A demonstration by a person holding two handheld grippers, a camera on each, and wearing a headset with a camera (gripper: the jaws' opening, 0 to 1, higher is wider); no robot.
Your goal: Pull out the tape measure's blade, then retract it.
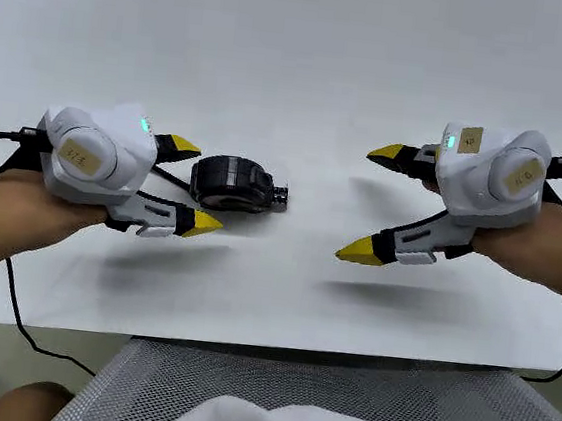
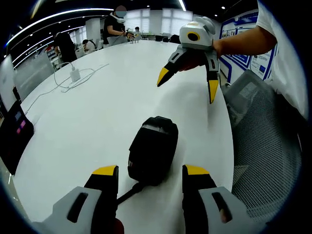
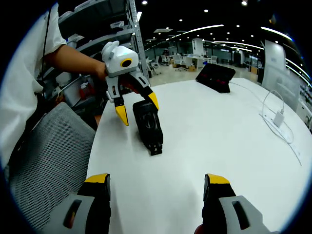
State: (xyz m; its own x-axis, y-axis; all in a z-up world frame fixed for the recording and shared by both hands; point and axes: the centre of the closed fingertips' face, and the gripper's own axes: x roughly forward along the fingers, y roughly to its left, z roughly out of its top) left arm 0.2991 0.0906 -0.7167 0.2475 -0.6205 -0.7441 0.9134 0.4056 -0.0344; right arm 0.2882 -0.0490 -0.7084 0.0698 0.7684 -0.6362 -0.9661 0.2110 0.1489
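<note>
— Left claw (image 1: 199,186) spread, the black tape measure's (image 1: 232,183) rear between its tips, on the table (image 1: 306,72). Right claw (image 1: 359,204) spread, empty, well apart
— Right gripper view shows the blade end (image 3: 155,148) facing that claw; long axis runs claw to claw

Right tool (image 3: 156,181): jaws are standing wide apart over bare worktop (image 3: 229,131).
Tape measure (image 3: 148,127): lying near the worktop's edge by the mesh chair (image 3: 53,146).
Left tool (image 3: 137,109): parted jaws are flanking its far end.

Held level: white plastic left gripper with yellow-tipped black jaws (image 1: 201,184), spread wide, pointing inward. Opposite, white plastic right gripper (image 1: 359,205), likewise spread wide, facing it, well apart.
</note>
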